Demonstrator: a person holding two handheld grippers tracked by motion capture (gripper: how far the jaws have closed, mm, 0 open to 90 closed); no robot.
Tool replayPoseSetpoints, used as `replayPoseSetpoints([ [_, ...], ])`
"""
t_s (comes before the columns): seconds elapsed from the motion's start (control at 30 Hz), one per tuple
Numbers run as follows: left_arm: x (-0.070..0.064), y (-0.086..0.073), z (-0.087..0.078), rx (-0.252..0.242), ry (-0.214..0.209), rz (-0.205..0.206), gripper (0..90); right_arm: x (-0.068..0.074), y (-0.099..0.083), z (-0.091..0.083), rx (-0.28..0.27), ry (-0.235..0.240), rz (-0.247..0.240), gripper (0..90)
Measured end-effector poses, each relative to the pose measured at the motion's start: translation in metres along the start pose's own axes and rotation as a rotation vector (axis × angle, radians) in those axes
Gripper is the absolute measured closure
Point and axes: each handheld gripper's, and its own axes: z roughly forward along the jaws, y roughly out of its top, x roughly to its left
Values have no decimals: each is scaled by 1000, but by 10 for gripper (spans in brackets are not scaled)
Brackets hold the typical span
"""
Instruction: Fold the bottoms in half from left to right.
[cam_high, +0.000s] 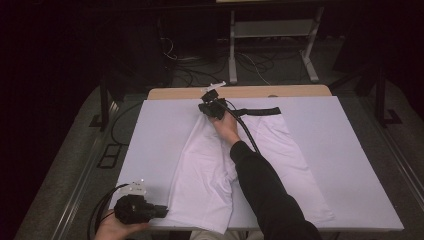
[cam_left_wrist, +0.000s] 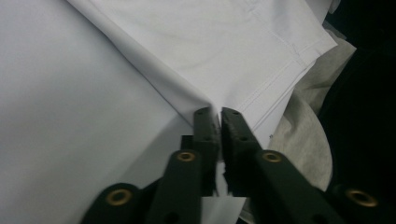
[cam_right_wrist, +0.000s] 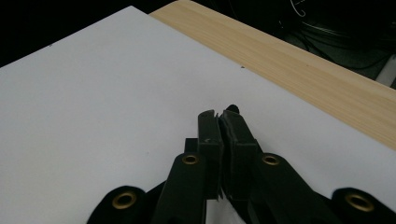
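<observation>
Lying rumpled across the table (cam_high: 350, 165), the white trousers (cam_high: 210, 170) with a black waistband are pinched by the left gripper (cam_left_wrist: 219, 116) near and the right gripper (cam_right_wrist: 218, 115) far, both jaws clamped on cloth.

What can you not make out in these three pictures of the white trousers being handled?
- High view: the black waistband is partly covered by the right gripper and hand.
- Right gripper view: whether cloth sits between the closed jaws.
- Left gripper view: the white trousers run off the top edge.

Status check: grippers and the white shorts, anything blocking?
Left gripper shut on hem of white shorts at near table edge. Right gripper shut at the black waistband, far side; what it pinches is unclear. Nothing in the way on the white table cover.
</observation>
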Motion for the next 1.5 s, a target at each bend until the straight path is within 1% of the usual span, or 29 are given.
replayPoseSetpoints([
  [0.03, 1, 0, 0, -1, -5, -2, 866, 0, 0, 0, 0, 1, 1, 852],
  [0.1, 2, 1, 0, 2, -12, -2, 876, -1, -1, -1, 0, 3, 6, 852],
  [0.2, 1, 1, 0, 3, -8, 0, 883, -1, -1, -3, -8, 6, 9, 852],
  [0.3, -1, 4, 0, 13, -5, 19, 883, -2, -1, -4, -13, 11, 12, 852],
  [0.5, -1, 11, -1, -1, -13, 39, 883, -2, 0, -7, -18, 13, 9, 852],
  [0.6, -2, 15, -2, -17, -17, 50, 883, -2, -1, -9, -21, 15, 4, 852],
  [0.67, -4, 18, -4, -27, -18, 60, 883, -3, 0, -11, -22, 13, 2, 852],
  [0.73, -7, 21, -5, -34, -27, 64, 883, -5, 1, -13, -24, 12, 0, 852],
  [0.77, -8, 23, -6, -36, -29, 75, 883, -6, 1, -14, -26, 11, 1, 852],
  [0.8, -11, 26, -6, -44, -35, 82, 883, -7, 2, -15, -28, 12, 3, 852],
  [0.9, -16, 33, -5, -76, -74, 93, 883, -9, 3, -19, -27, 12, 12, 852],
  [1.0, -20, 40, -2, -86, -104, 104, 883, -12, 4, -22, -21, 10, 19, 852],
  [1.03, -21, 42, -1, -88, -112, 114, 883, -12, 4, -24, -22, 7, 17, 852],
  [1.23, -30, 54, 6, -81, -154, 162, 883, -20, 7, -35, -30, 0, 23, 852],
  [1.33, -33, 59, 11, -81, -179, 176, 883, -25, 8, -40, -28, 5, 38, 852],
  [1.5, -40, 68, 21, -77, -219, 203, 883, -35, 9, -50, -31, 1, 48, 852],
])
